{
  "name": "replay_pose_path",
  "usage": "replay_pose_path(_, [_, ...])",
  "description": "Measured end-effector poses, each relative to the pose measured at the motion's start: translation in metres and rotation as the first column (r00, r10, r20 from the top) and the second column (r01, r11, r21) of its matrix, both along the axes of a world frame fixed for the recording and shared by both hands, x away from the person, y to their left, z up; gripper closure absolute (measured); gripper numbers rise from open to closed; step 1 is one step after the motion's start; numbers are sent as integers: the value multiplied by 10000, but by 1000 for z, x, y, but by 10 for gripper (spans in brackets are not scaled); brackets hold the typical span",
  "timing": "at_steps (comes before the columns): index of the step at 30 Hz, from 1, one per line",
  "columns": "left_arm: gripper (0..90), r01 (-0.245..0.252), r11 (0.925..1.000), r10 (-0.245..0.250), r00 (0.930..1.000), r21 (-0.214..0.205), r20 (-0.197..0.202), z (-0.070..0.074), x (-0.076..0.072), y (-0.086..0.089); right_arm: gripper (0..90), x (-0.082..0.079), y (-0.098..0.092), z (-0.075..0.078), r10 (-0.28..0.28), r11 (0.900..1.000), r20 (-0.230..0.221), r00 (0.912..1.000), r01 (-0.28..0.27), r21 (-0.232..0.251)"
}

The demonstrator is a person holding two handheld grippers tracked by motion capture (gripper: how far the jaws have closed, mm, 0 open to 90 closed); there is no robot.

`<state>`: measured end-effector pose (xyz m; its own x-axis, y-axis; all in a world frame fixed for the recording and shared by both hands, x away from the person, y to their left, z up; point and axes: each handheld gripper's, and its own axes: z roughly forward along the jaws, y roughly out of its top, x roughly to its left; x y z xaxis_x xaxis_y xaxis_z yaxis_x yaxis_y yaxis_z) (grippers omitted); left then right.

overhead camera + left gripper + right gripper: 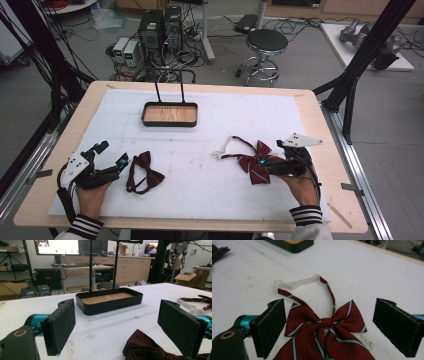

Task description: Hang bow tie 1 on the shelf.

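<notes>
A dark maroon bow tie [144, 173] lies on the white mat at the front left, just right of my left gripper [115, 156]. That gripper is open; its wide-apart jaws frame a corner of the maroon fabric [147, 347] in the left gripper view. A red striped bow tie [256, 161] with a white strap [223, 148] lies at the front right. My right gripper [268, 159] hovers over it, open, with the knot [326, 322] between the spread jaws and the white strap [295, 283] beyond.
A black tray with a wooden floor and a tall wire handle [169, 114] stands at the back middle of the mat; its rim [110, 305] is ahead of the left gripper. The table's wooden border [327, 165] runs close to the right hand.
</notes>
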<state>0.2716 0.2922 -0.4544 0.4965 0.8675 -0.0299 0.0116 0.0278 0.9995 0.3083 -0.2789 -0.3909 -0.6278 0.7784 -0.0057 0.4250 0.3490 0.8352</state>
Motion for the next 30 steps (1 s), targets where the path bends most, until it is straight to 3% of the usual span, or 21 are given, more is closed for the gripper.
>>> replay_pose_path(7, [152,-9,10000,9,10000,15,-5,0,0,0,107,16,5,4,144,9955,-883,9960,-225,-917])
replay_pose_path(14, [152,-4,10000,4,10000,26,-18,0,0,0,107,29,11,4,334,9894,-1513,9879,-542,-1351])
replay_pose_path(18, [152,-30,10000,30,10000,27,-24,0,0,0,157,36,17,1,494,9773,-2032,9779,-893,-1923])
replay_pose_path(21, [152,-35,10000,35,10000,8,-25,0,0,0,157,40,22,-1,536,9740,-2282,9721,-1013,-2027])
replay_pose_path(26, [152,-36,10000,36,10000,-7,-34,0,0,0,164,45,25,-3,478,9656,-2520,9665,-1093,-2359])
replay_pose_path(28, [152,-41,10000,41,10000,-3,-37,0,0,0,199,49,30,-3,536,9526,-2725,9607,-1310,-2744])
replay_pose_path(30, [152,-33,10000,33,10000,7,-31,0,0,0,206,51,33,-4,571,9527,-2728,9604,-1341,-2727])
